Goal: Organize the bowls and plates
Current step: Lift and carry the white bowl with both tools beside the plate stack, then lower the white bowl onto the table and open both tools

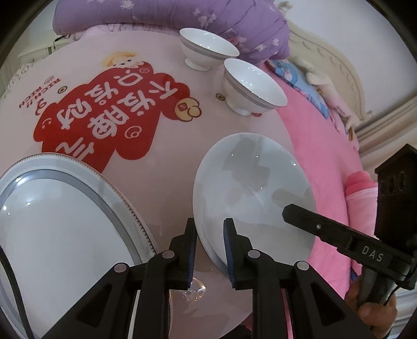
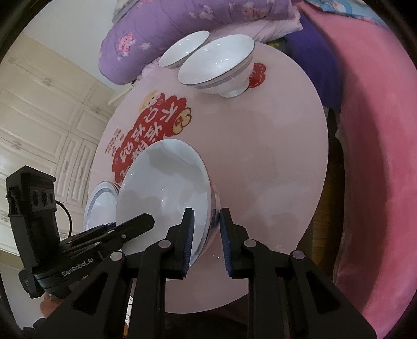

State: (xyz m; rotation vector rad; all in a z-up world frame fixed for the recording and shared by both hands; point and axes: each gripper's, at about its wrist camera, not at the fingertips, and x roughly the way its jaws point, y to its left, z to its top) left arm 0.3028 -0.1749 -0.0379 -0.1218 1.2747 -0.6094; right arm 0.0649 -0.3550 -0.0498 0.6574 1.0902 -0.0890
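Note:
A plain white plate (image 1: pixel 250 187) sits near the front of the round pink table (image 1: pixel 166 156). My left gripper (image 1: pixel 208 247) straddles its near-left rim, jaws open with a gap on both sides. My right gripper (image 2: pixel 206 237) straddles the opposite rim of the same plate (image 2: pixel 166 187), jaws open. A larger plate with a grey band (image 1: pixel 52 213) lies left of it. Two white bowls with grey rims (image 1: pixel 208 47) (image 1: pixel 252 86) stand at the far right of the table; they also show in the right wrist view (image 2: pixel 216 62).
A purple floral quilt (image 1: pixel 182 15) lies behind the table. A pink blanket (image 1: pixel 325 146) runs along the right side, close to the table edge. A cream headboard (image 1: pixel 338 67) and cream cabinets (image 2: pixel 39 117) stand further off.

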